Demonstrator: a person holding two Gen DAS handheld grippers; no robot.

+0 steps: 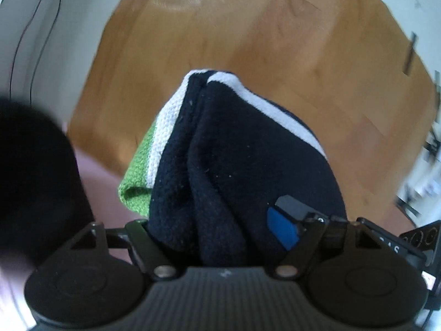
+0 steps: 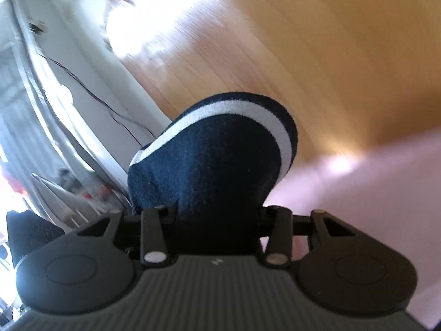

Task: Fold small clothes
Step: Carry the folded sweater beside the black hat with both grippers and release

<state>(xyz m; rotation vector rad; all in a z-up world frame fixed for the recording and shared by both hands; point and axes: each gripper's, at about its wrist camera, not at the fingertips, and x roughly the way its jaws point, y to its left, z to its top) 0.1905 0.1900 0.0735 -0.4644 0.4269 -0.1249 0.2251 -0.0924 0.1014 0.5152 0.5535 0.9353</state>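
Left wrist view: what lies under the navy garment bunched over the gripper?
Under the navy garment, a green knit part shows at its left edge, above the wooden table. The left hand-held gripper's left finger is covered.

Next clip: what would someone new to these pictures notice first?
Bunched navy cloth with a white stripe fills the middle of both wrist views, hiding most of each hand-held gripper's fingers. In the left view a green patch shows at its left edge. Behind lies a wooden floor.

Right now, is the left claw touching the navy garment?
Touching. In the left wrist view the navy garment bunches between the left claw fingers, covering one and pressing against the blue-padded finger.
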